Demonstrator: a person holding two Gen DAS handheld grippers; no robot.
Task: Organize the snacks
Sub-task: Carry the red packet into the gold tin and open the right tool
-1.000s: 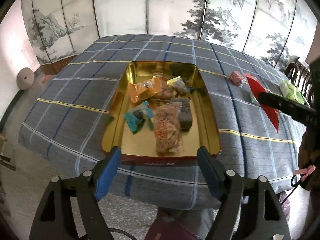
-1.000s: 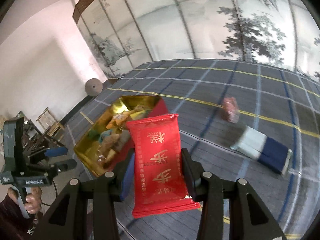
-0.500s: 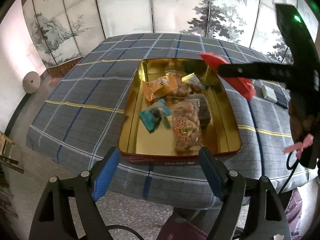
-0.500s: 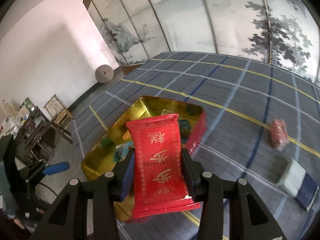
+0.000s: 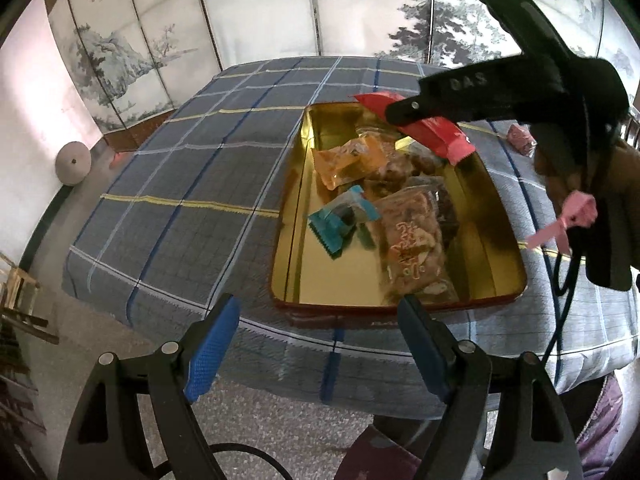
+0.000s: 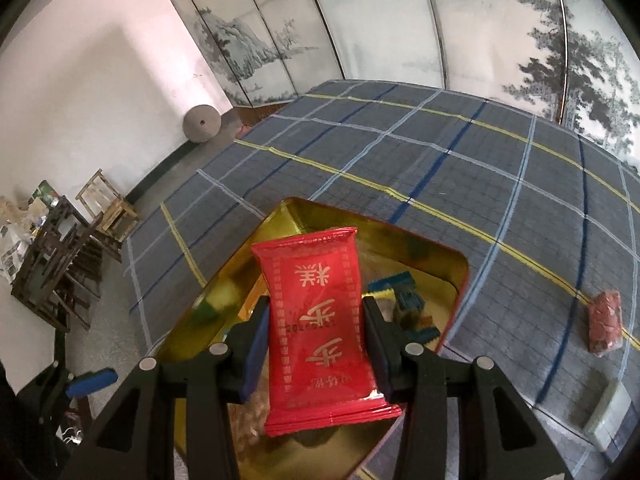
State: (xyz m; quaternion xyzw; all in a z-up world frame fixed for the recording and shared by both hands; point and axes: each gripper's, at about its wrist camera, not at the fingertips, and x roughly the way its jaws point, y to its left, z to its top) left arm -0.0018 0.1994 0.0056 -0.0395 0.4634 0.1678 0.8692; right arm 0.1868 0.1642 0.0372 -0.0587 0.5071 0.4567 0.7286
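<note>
Right tongs [image 6: 316,336] clamp the red packet [image 6: 320,332], long axis along the fingers, hanging directly above the tin [image 5: 496,216]. Left tongs [image 5: 320,344] wide, empty.

- Painted folding screen [image 6: 360,32] across the top.
- White wall [image 6: 100,92] at left.
- Wooden chairs [image 6: 60,264] at lower left.
- Speckled floor [image 5: 280,420] below.

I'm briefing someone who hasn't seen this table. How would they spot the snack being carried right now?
Find the gold tin on the blue checked tablecloth. Above its far end, the right gripper is shut on a red packet. It is the only snack in the air, glossy red with gold characters; the others lie in the tin or on the cloth.
</note>
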